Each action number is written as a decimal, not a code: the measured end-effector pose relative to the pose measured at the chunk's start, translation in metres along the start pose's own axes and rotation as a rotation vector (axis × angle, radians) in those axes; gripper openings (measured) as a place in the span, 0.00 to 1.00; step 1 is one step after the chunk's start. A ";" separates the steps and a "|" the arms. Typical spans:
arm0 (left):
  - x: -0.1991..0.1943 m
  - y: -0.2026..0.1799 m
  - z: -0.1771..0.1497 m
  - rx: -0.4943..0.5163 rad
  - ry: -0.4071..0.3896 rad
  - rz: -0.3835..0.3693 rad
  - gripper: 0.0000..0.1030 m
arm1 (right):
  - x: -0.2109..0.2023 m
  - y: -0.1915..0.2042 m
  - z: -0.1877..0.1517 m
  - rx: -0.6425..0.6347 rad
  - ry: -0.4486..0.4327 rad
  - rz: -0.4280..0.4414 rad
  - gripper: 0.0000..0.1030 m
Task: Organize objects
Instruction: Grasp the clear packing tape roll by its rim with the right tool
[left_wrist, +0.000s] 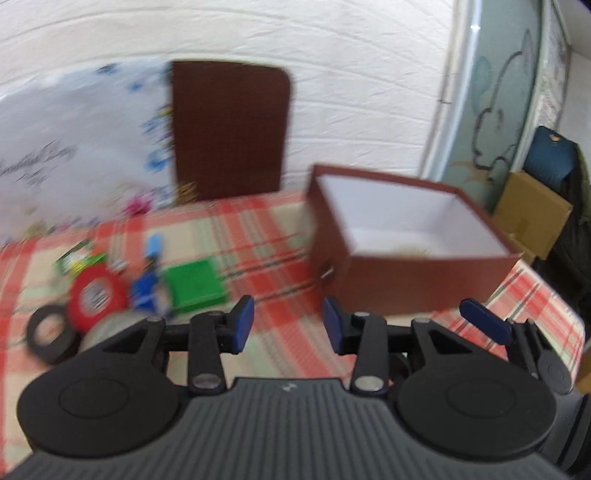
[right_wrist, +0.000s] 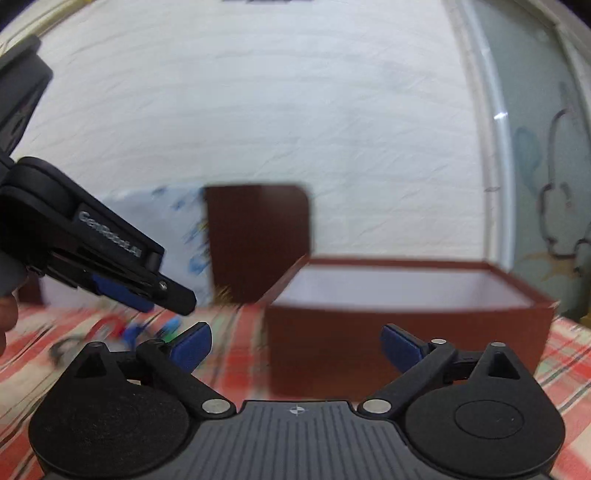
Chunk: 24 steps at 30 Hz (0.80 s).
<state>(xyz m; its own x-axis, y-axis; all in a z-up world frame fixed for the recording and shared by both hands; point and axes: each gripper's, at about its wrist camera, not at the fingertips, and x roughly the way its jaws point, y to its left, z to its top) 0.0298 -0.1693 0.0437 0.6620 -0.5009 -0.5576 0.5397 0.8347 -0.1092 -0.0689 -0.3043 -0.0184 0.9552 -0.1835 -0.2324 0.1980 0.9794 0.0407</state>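
1. The left gripper has its blue pads parted by a moderate gap. Nothing lies between them; only the plaid cloth of the table shows through the gap.
2. The right gripper is spread wide, with nothing between its pads. In the left wrist view one of its blue pads appears at the lower right, just in front of the box.
3. In the right wrist view the left gripper enters from the left edge, angled downward over the small items, with part of a hand behind it at the frame edge.
4. The open brown box stands on the table ahead and to the right of the left gripper, and directly ahead of the right gripper. Its white interior faces up. Contents cannot be determined owing to blur.
5. The loose items lie ahead and to the left of the left gripper, well apart from the box:
   - a green square piece, nearest the left pad;
   - a blue item, touching or just beside the green piece;
   - a red tape roll;
   - a black tape roll at the far left.
6. A brown lid stands upright against the white wall behind the table, beside a printed plastic bag.
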 end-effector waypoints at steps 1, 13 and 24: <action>-0.006 0.014 -0.010 -0.016 0.017 0.030 0.42 | 0.000 0.008 -0.005 -0.009 0.041 0.045 0.94; -0.042 0.134 -0.080 -0.232 0.129 0.292 0.42 | -0.017 0.116 -0.028 -0.173 0.219 0.256 0.93; -0.041 0.134 -0.096 -0.232 0.130 0.257 0.42 | 0.002 0.113 -0.033 -0.202 0.270 0.224 0.92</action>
<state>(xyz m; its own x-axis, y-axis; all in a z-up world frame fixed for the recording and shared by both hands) 0.0250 -0.0153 -0.0268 0.6811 -0.2470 -0.6893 0.2221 0.9667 -0.1270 -0.0519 -0.1916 -0.0464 0.8724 0.0386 -0.4873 -0.0812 0.9945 -0.0667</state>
